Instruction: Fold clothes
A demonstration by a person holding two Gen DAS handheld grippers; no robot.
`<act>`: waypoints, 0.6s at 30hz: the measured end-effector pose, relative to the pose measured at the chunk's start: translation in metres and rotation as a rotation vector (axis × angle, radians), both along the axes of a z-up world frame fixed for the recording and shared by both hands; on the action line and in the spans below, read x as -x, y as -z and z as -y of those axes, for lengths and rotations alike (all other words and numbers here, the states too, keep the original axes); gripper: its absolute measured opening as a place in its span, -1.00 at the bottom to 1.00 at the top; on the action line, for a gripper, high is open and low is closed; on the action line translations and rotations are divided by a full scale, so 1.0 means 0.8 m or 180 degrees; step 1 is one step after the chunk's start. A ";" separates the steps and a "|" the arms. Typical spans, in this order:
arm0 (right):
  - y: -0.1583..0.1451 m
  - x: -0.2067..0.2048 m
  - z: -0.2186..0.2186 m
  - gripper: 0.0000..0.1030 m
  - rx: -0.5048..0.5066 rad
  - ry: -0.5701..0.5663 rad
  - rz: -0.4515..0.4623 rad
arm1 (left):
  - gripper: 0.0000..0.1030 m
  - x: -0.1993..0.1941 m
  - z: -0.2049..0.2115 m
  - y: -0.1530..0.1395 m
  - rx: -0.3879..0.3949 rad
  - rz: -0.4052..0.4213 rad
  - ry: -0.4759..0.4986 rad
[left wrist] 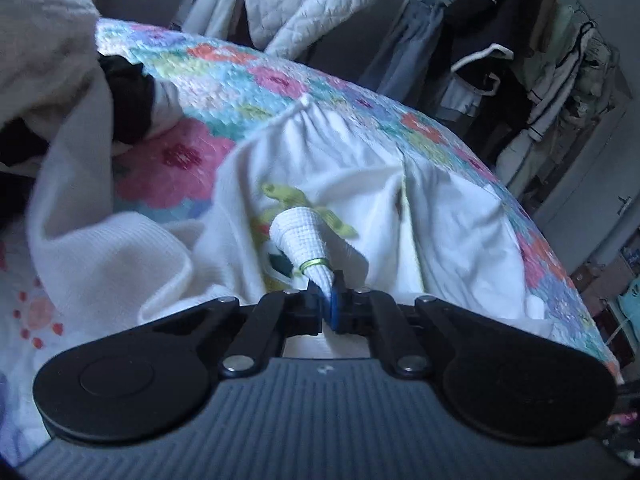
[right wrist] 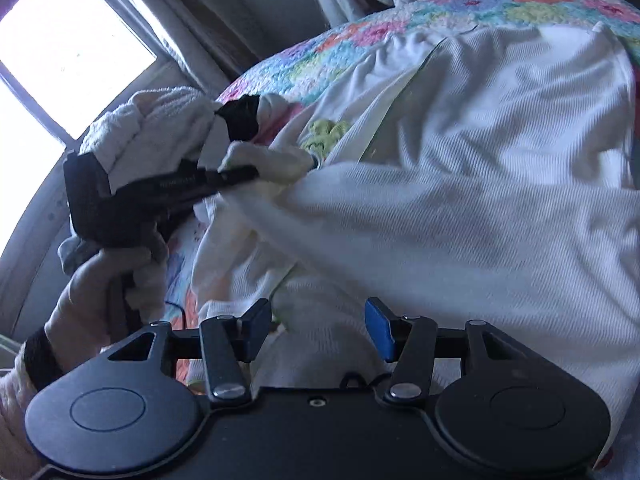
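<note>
Both grippers are at work on one white garment (right wrist: 460,184) that lies spread on a flowered quilt (left wrist: 224,68) over the bed. Left gripper (left wrist: 326,300) is clenched: its jaws stand together, and in the right wrist view its tip meets a bunched edge of the cloth, so I judge that it pinches this edge, though the exact contact is a little blurred. A white wrapped cone (left wrist: 304,240) with a green band sticks out in front of it. Right gripper (right wrist: 320,330) is released, its two jaws stand apart with ribbed white cloth under and between them, and the pads do not press on anything. The step in hand seems to be taking a second corner, so that the garment can be lifted and laid over itself. To do it well, the right gripper should close on the hem only, one layer, near the edge, and both hands should then pull the cloth flat before the fold. Counted: two grippers, one white garment with a green print (left wrist: 304,204), one quilt, one pile of other clothes (left wrist: 52,52) beside, one clothes rack (left wrist: 540,64) behind.
</note>
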State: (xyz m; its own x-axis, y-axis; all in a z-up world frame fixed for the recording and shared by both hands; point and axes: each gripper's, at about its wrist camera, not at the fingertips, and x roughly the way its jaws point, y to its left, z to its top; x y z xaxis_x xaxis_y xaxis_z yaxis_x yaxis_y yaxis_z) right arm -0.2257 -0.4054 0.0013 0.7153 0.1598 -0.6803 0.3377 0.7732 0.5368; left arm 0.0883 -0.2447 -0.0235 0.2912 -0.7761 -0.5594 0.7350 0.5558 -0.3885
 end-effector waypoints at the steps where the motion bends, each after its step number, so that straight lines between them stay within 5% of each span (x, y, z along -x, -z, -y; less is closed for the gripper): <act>1: -0.005 0.003 -0.009 0.12 -0.0015 -0.0060 0.0001 | -0.93 -0.007 -0.009 0.001 0.0008 -0.0006 -0.0109; 5: -0.034 0.022 -0.042 0.12 0.0104 -0.0149 0.0071 | -0.85 -0.036 -0.031 0.010 0.0045 -0.0382 -0.0138; 9: -0.044 0.014 -0.047 0.24 0.0408 0.0052 0.0058 | -0.02 -0.058 -0.065 -0.016 0.0050 -0.0143 -0.0342; 12: -0.038 -0.036 -0.059 0.24 0.0816 -0.0020 0.0024 | 0.13 -0.088 -0.096 -0.029 0.0098 -0.0041 -0.0630; 18: -0.029 -0.123 -0.082 0.25 0.0820 -0.0189 0.0391 | 0.34 -0.134 -0.111 0.003 -0.0107 -0.0240 -0.0968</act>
State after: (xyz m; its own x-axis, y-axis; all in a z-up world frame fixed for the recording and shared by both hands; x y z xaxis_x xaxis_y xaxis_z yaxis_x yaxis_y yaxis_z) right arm -0.1277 -0.3397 0.0244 0.7894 0.0371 -0.6128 0.2324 0.9059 0.3542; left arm 0.1955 -0.1560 -0.0260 0.4638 -0.6404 -0.6121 0.5029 0.7592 -0.4133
